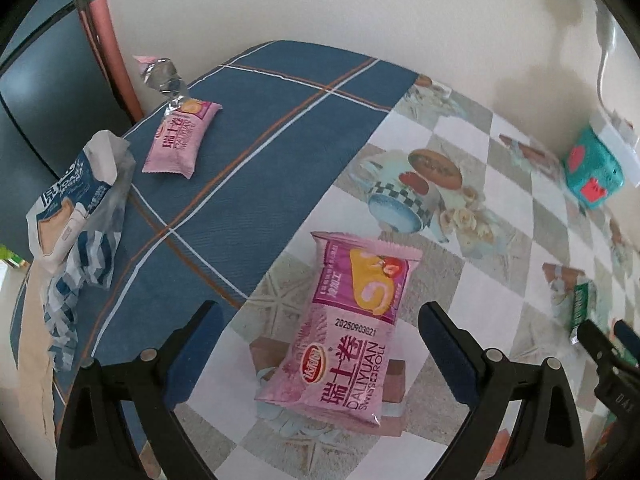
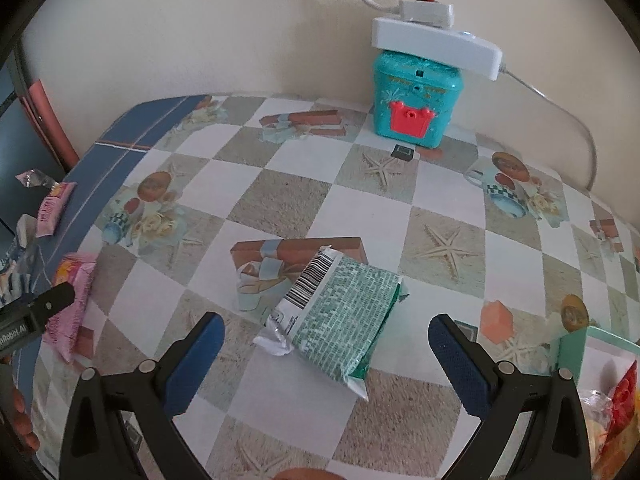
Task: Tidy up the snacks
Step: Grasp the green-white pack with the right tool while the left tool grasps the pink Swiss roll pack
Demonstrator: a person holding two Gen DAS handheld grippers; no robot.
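Observation:
A pink Swiss roll packet (image 1: 344,332) lies on the checked tablecloth between the open fingers of my left gripper (image 1: 320,348), untouched. A second pink packet (image 1: 180,136) lies farther off on the blue cloth, with a blue-white bread bag (image 1: 76,220) at the left edge. In the right wrist view a green snack packet (image 2: 336,316) lies just ahead of my open right gripper (image 2: 326,356). The near pink packet also shows at the left of the right wrist view (image 2: 72,304), with the left gripper's tip (image 2: 52,300) over it.
A teal box (image 2: 416,100) with a white power strip (image 2: 436,44) on top stands against the back wall. A small black item (image 2: 402,153) lies before it. A teal basket rim (image 2: 592,344) with snacks is at the right edge. A crumpled wrapper (image 1: 160,74) lies at the table's far left.

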